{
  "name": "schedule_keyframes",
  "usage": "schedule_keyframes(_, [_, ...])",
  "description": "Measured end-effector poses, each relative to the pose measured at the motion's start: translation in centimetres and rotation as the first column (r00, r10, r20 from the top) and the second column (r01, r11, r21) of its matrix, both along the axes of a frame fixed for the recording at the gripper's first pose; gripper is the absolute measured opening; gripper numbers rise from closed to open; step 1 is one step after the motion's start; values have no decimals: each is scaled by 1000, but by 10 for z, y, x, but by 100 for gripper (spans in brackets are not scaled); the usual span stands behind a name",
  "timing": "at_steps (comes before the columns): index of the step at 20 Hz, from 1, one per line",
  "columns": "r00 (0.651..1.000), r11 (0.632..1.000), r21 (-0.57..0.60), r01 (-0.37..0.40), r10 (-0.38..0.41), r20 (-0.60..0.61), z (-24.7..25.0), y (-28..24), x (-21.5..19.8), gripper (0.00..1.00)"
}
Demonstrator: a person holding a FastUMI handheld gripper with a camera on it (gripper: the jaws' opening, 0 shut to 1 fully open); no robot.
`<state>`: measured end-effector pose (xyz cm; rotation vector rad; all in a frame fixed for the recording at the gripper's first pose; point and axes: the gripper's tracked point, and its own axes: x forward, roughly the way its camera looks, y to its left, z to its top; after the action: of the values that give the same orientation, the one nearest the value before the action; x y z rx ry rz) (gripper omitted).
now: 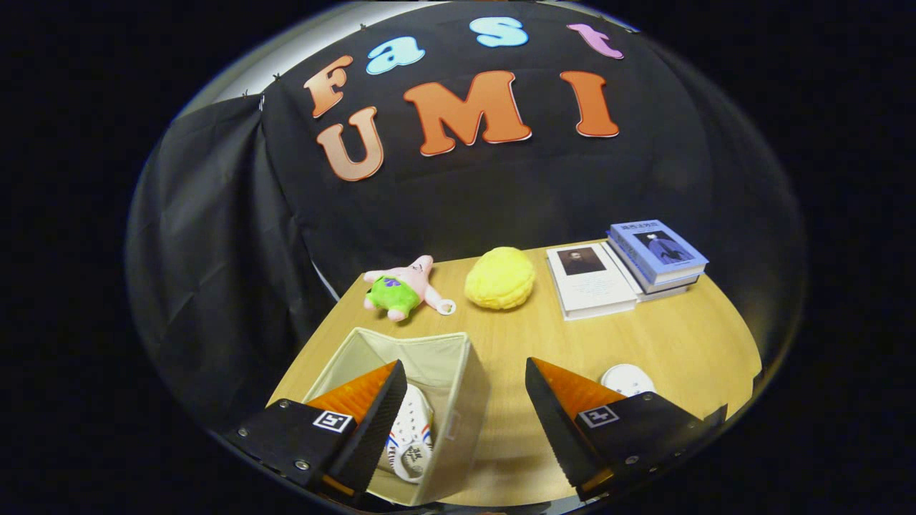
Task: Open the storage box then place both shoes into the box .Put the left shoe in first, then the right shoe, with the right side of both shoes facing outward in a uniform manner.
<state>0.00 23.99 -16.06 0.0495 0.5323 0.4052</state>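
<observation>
The box (436, 365) stood open just ahead of the left finger, its fabric walls looking soft and light, likely to slide on the worktop (665, 336) if nudged. Inside it, partly behind that finger, lay a white shoe (411, 436); it looked light, with a soft upper and stiffer sole, so the heel or collar rim seemed the best hold. The gripper (465, 400) hung spread wide with nothing between its fingers, bare wood showing in the gap. Just beyond the right finger a rounded white thing (628, 379) peeked out, possibly the second shoe, though too hidden to tell.
</observation>
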Motion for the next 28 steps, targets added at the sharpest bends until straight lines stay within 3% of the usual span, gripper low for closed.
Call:
schedule_keyframes(6, [994, 994, -36, 108, -107, 13, -3, -98, 16, 99])
schedule_keyframes(16, [970, 975, -63, 215, -221, -99, -91, -216, 27, 98])
schedule_keyframes(24, [951, 978, -50, 200, -206, -232, -168, -227, 15, 84])
schedule_keyframes(28, [940, 978, -122, 170, -198, -278, -201, -229, 7, 76])
